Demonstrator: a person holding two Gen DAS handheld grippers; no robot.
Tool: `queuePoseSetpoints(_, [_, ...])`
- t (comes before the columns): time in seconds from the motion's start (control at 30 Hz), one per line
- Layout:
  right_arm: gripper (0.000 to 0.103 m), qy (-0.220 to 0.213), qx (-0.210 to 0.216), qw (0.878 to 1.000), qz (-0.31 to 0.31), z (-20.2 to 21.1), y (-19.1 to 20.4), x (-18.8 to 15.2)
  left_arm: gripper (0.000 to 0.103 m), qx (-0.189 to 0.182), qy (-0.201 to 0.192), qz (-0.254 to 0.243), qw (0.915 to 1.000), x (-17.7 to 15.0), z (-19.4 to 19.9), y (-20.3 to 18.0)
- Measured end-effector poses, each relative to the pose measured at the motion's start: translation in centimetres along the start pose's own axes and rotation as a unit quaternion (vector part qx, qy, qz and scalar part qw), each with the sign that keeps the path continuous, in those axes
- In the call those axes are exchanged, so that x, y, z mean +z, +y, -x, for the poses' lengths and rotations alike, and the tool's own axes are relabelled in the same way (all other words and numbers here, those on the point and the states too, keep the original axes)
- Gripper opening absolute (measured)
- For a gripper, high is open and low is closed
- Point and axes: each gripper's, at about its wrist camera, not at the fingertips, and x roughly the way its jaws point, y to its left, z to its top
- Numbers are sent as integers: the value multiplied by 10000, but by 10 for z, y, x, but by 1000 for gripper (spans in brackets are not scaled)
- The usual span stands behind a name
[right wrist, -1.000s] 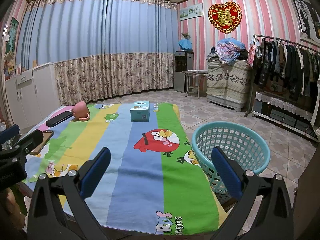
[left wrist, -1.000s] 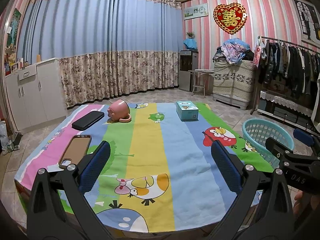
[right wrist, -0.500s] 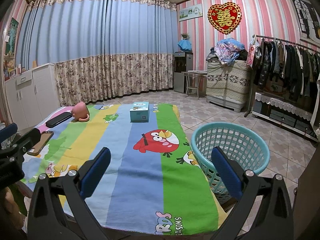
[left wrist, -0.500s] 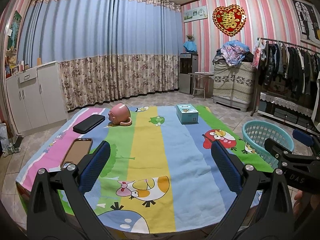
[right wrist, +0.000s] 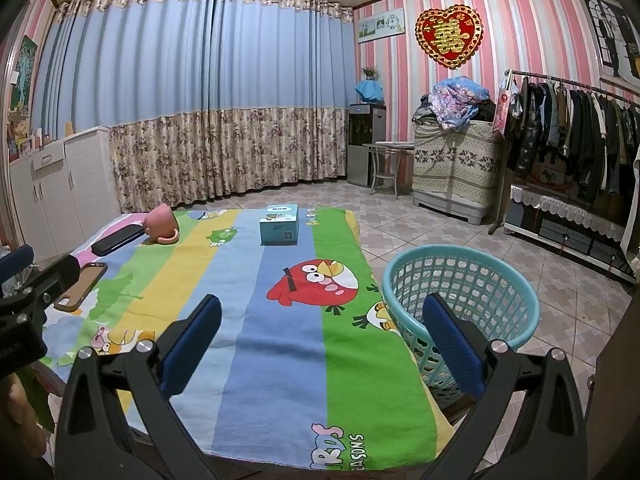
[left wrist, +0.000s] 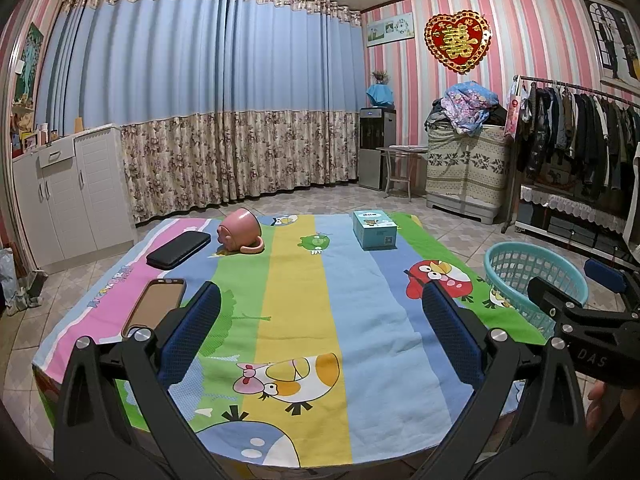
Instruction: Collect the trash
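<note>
basket (right wrist: 460, 280) nearer, fuller in right view

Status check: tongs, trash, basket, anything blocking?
Left tongs open, empty; right tongs open, empty. Turquoise plastic mesh basket beside table, looks empty. No obvious trash; pink mug tipped over. Nothing blocking.

A bright room with pink striped walls and a big blue curtain.

The curtain (left wrist: 208, 92) covers the whole back wall, blue on top and flowery brown below. A red heart decoration (left wrist: 458, 42) hangs on the striped wall (left wrist: 532, 44). White cabinets (left wrist: 76, 192) stand on the left. A water dispenser (left wrist: 374, 146) sits in the corner, next to a small table (left wrist: 400, 156). A pile of clothes (left wrist: 470, 106) lies on a covered box. Dark coats hang on a clothes rack (left wrist: 576, 128) on the right. The floor (right wrist: 420, 228) has tan tiles.
</note>
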Motion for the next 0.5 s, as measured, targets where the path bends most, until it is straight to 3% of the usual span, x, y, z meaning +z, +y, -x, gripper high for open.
queuePoseSetpoints(0.5, [98, -4, -3, 10000, 5, 0, 0, -1, 97, -8, -16, 3, 10000, 0, 1, 0])
